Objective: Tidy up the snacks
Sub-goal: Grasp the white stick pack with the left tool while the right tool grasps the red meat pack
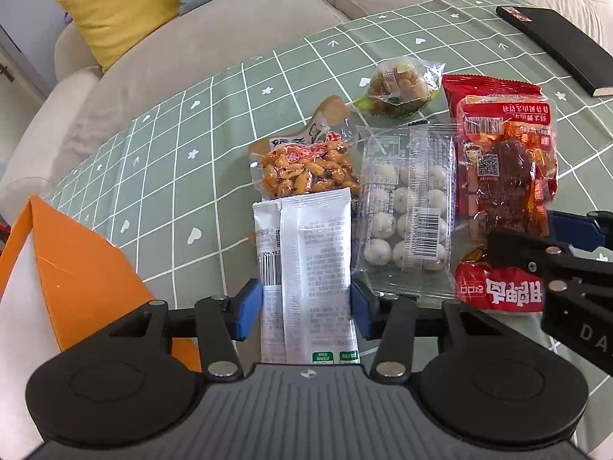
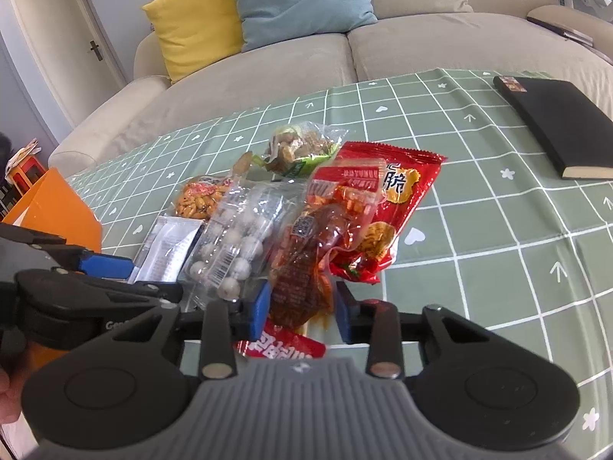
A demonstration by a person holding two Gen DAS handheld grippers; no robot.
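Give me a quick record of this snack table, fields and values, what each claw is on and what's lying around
left claw: straddling white sachet, pads at its edges
right claw: around clear pack of dark red meat snack
between them: clear bag of white balls
behind sachet: peanut pack
left edge: orange box
far right: black notebook
surface: green grid tablecloth

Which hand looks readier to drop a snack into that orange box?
Left, probably. Its tool already straddles the white packet, and the orange box sits right beside it. The right tool straddles the dark red snack pack, farther from the box.
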